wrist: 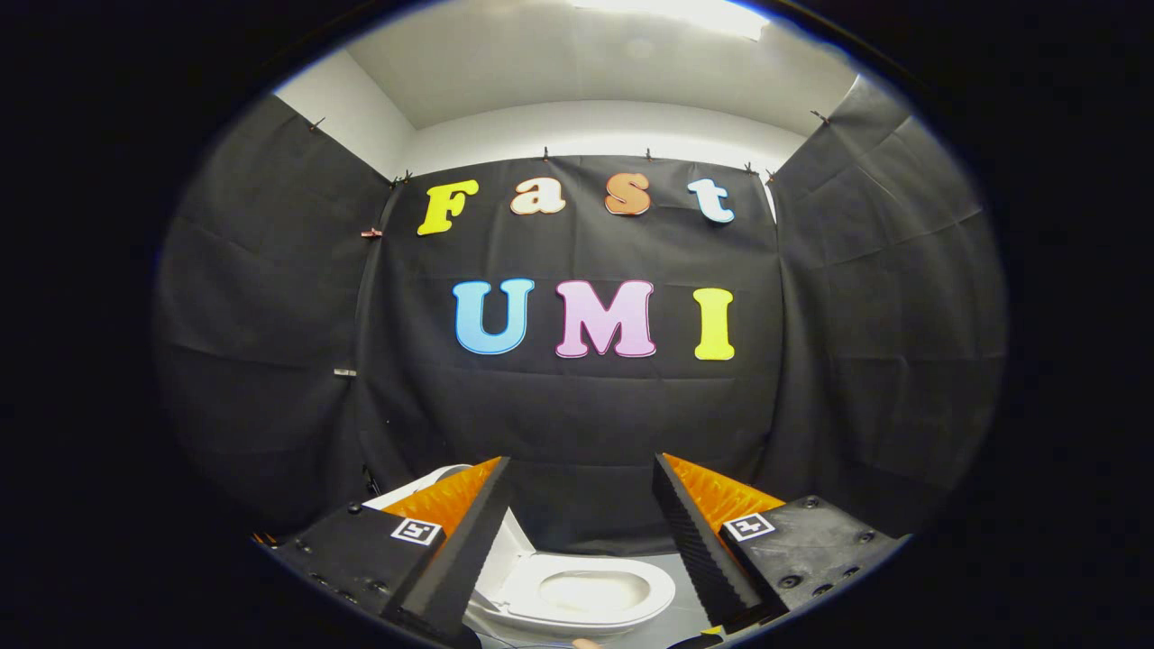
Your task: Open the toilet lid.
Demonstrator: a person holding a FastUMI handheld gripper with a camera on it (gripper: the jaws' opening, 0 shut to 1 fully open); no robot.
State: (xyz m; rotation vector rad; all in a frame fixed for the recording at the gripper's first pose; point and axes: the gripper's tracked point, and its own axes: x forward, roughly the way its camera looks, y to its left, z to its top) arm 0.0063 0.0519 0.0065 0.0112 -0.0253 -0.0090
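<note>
Black cloth walls close the booth on three sides, under a white ceiling with a bright light, and a pale grey floor runs beneath.

Your task's thing, the lid (424,487), looks already raised: a white edge of it shows behind your left finger, standing up at the back of the toilet (586,590). The seat ring and bowl lie bare and open below, between and just beyond your fingers. From this, the job reads as done or nearly so, though most of the lid is hidden by that finger, so you cannot be sure how far back it leans.

Your gripper (581,527) hangs above the toilet with its fingers wide apart, holding nothing. The gap between them frames the bowl and the cloth behind it. That spread and height suit a release: nothing presses on the lid, so it stands on its own hinge.

If it leans well past upright, it should stay put; if it is barely upright, it could drop shut.
</note>
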